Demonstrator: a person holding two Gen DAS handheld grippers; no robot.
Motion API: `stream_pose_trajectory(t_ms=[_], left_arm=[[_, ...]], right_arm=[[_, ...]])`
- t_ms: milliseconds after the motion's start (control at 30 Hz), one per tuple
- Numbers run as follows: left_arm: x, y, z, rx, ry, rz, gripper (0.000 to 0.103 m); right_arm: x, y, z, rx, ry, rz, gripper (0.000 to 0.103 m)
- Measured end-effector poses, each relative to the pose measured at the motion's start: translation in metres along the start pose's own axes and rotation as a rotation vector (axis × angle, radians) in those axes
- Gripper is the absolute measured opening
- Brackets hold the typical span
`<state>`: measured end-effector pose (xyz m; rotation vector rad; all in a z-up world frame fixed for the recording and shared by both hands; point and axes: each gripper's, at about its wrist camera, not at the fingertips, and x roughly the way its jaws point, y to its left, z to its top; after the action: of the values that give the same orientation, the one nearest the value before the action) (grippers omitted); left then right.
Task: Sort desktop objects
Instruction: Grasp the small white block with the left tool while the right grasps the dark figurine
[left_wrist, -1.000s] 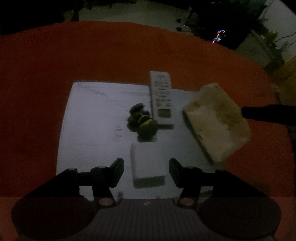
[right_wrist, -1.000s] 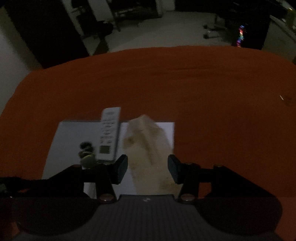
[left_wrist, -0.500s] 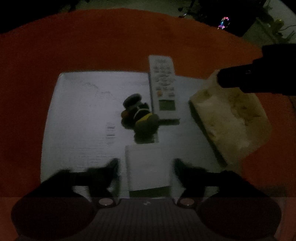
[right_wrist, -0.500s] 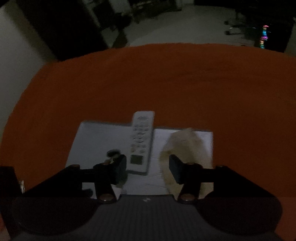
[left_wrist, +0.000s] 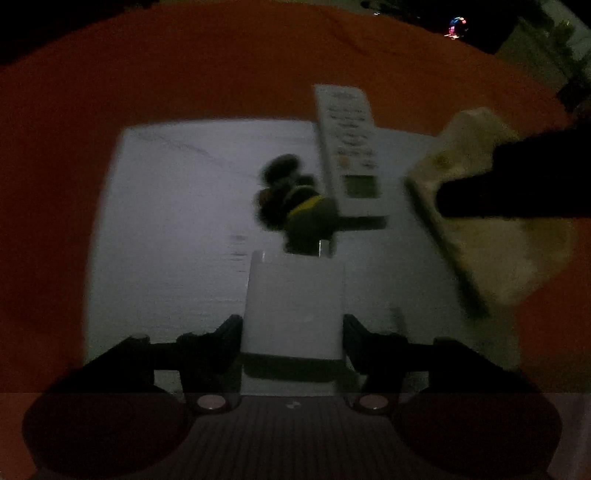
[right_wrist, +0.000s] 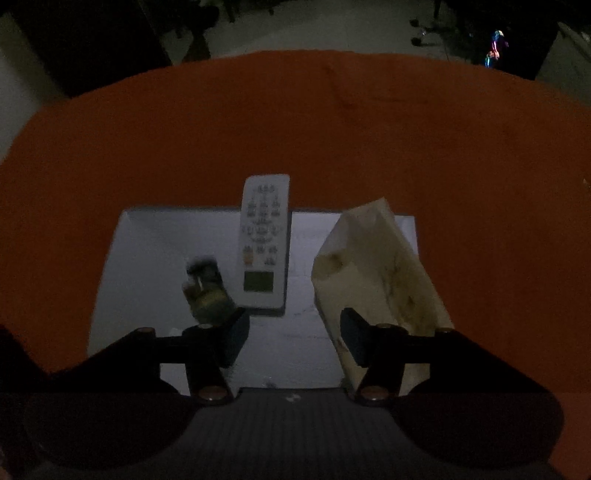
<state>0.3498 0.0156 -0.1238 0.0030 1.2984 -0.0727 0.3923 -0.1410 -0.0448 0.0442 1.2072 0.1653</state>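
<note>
While the lighting is pretty dim, you can make out the setup fine: a rust-orange tablecloth is covering the table, and a big white sheet of paper is lying flat on it with all the desktop stuff sitting on top.

The left gripper is pointing steeply down and its jaws are closing around a small white rectangular box lying at the near edge of the paper. The box is sitting right between the two black fingers, and they're looking like they're right up against its sides, though it's blurry enough that I can't swear they're actually squeezing yet.

Just beyond the box, a small dark toy figure with a yellow band is sitting on the paper, and a white remote control with a little green screen is lying just to its right, its far end poking off the paper onto the cloth. Further right, a pale beige crumpled paper bag is lying at an angle, with something dark and blurry crossing over it from the picture's right edge.

The right gripper is hovering over the paper with its jaws opening and nothing between them. Its right finger is overlapping the near end of the beige bag in that view, and its left finger is sitting just in front of the toy figure. The remote is lying straight ahead of the gap.
</note>
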Motion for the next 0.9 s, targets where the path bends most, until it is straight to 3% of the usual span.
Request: stream_pose_trajectory(t_ms=[133, 400, 533, 667, 800, 867, 900], left_arm=[[-0.004, 0.030, -0.004, -0.014, -0.014, -0.003, 0.052], [-0.013, 0.085, -0.008, -0.085, -0.052, -0.046, 0.052], [-0.012, 0.086, -0.008, -0.083, -0.065, -0.041, 0.052], [-0.013, 0.078, -0.011, -0.030, -0.092, 0.006, 0.052], [-0.013, 0.088, -0.013, -0.062, -0.099, -0.025, 0.052], [-0.011, 0.087, -0.013, -0.052, -0.102, -0.006, 0.052], [-0.011, 0.087, -0.013, -0.048, -0.103, 0.003, 0.052]], right_arm=[[0.007, 0.016, -0.006, -0.062, 0.008, -0.028, 0.059], [0.028, 0.057, -0.007, -0.152, 0.001, 0.030, 0.057], [0.043, 0.074, 0.000, -0.191, -0.018, 0.072, 0.057], [0.058, 0.088, 0.006, -0.224, -0.016, 0.040, 0.056], [0.071, 0.089, 0.001, -0.230, -0.007, 0.017, 0.054], [0.080, 0.086, -0.004, -0.230, 0.005, -0.018, 0.054], [0.082, 0.089, -0.007, -0.250, -0.010, -0.042, 0.049]])
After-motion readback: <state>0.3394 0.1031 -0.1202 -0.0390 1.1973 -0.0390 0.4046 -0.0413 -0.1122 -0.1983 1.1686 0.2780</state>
